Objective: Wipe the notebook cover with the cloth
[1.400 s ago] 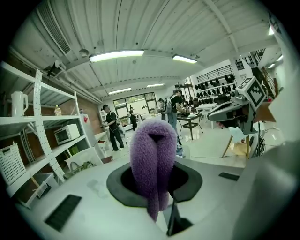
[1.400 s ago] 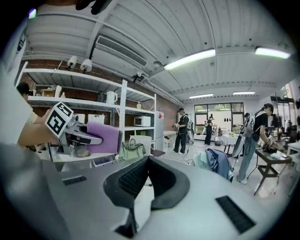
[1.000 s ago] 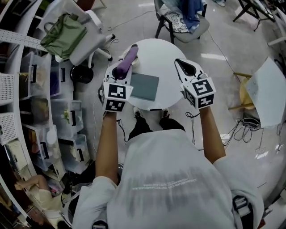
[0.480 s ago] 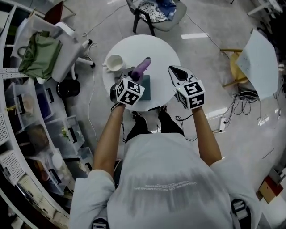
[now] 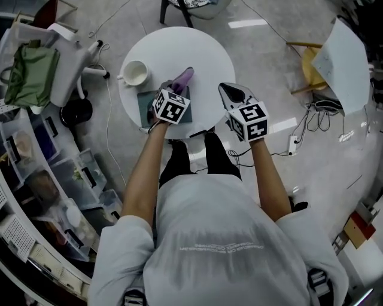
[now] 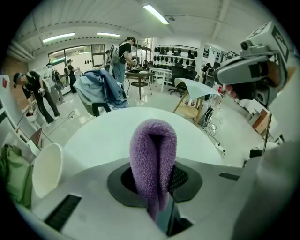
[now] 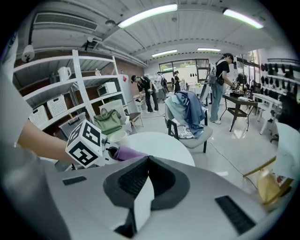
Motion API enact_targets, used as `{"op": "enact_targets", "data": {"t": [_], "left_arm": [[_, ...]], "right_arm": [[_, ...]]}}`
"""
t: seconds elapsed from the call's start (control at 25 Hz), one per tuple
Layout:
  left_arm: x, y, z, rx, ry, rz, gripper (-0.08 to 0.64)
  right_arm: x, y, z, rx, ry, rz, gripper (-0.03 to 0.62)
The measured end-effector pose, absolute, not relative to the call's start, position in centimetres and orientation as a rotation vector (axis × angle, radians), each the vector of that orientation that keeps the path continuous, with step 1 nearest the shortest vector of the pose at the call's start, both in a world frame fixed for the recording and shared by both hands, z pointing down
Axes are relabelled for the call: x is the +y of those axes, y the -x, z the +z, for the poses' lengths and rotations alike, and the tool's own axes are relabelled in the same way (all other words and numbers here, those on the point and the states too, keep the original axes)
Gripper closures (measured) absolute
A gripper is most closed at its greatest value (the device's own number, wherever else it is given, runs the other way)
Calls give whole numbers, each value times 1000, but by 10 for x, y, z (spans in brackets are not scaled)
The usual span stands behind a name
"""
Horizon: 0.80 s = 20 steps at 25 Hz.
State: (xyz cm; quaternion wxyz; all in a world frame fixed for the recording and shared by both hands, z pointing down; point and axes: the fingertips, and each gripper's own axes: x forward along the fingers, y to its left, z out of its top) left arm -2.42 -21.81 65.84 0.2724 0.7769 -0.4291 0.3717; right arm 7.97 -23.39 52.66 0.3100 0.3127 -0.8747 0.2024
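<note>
A dark teal notebook (image 5: 146, 104) lies on the round white table (image 5: 206, 57), near its front-left edge. My left gripper (image 5: 175, 91) is over the notebook, shut on a folded purple cloth (image 5: 182, 79) that sticks out past its jaws toward the table's middle. In the left gripper view the cloth (image 6: 153, 159) stands as a loop between the jaws of the left gripper (image 6: 157, 190). My right gripper (image 5: 231, 94) hovers at the table's right edge, shut with nothing in it; the right gripper view shows the right gripper's (image 7: 147, 161) pads meeting, and beyond them the cloth (image 7: 129, 153).
A white mug (image 5: 134, 73) stands left of the notebook near the table's rim. A chair with a green bag (image 5: 33, 75) is at the left, another chair (image 5: 188, 6) beyond the table. Storage shelves line the left, and cables (image 5: 317, 116) lie on the floor at right. People stand far off.
The left gripper has carried the cloth from beside the notebook's left side onto its cover. The head view has shifted, bringing the mug into sight. The right gripper stays at the table's right.
</note>
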Motion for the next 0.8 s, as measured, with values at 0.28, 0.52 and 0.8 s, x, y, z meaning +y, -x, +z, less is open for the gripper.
{"op": "enact_targets", "data": {"t": [0.28,0.52,0.8], "left_arm": [[-202,0,688,-1115,-1982,920,494],[-195,-3,690,-1137,-1994,940,494],[-181,-10,692,-1105,-2009,940,494]], "right_arm": [[-229,-91,540,-2284,-821,571,592],[-225,-93,545,-2281,-794,573,592],[-211,-92,552,-2279,-762,580,592]]}}
